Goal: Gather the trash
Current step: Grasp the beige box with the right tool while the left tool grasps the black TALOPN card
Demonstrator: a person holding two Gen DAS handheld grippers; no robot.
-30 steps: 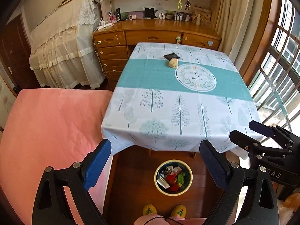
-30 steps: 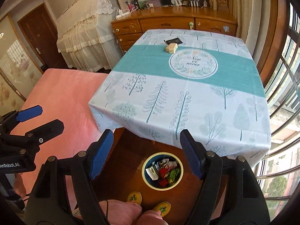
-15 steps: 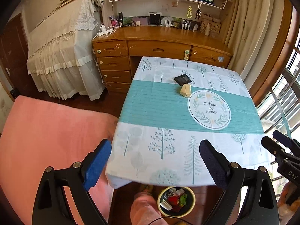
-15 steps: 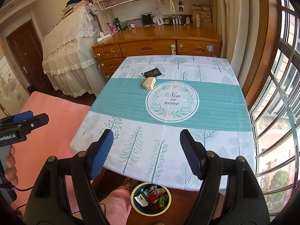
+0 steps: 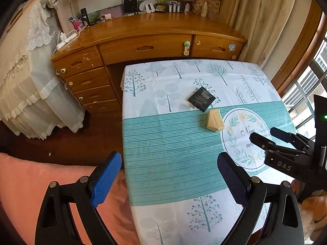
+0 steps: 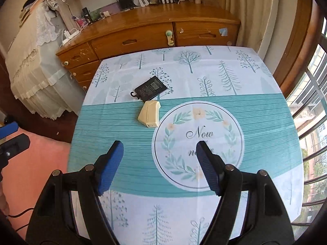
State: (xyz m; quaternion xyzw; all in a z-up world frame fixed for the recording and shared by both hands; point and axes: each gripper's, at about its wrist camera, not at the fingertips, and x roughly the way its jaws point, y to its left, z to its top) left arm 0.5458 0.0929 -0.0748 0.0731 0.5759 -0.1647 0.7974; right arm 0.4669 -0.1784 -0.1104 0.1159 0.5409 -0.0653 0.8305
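1. The left gripper (image 5: pixel 169 178) hangs above the near left edge of the table (image 5: pixel 167 163), its blue pads spread wide with nothing between them; one pad sits over the pink bedding (image 5: pixel 30 183), the other over the teal band of the tablecloth
2. The right gripper (image 6: pixel 159 166) also stands wide open and empty, over the teal band, its right pad above the round "Now or never" wreath print (image 6: pixel 198 145)
3. In the left wrist view the right gripper shows at the right edge, black fingers aimed toward the wreath, above the cloth and clear of the trash
4. Beyond both grippers lies a small cream carton (image 6: pixel 149 114), flat on the cloth at the far edge of the teal band, just left of the wreath; its long axis runs roughly away from the cameras, tilted a little, the narrower folded end pointing toward the desk
5. Just behind it, touching or nearly so, lies a black flat packet (image 6: pixel 151 90) on the white tree-print part, turned diagonally, one corner toward the carton
6. Past the table stands a wooden desk with drawers (image 5: pixel 147 47), clutter along its back edge, a lace-covered piece of furniture (image 5: pixel 26 77) to its left, and curtains and a window at right
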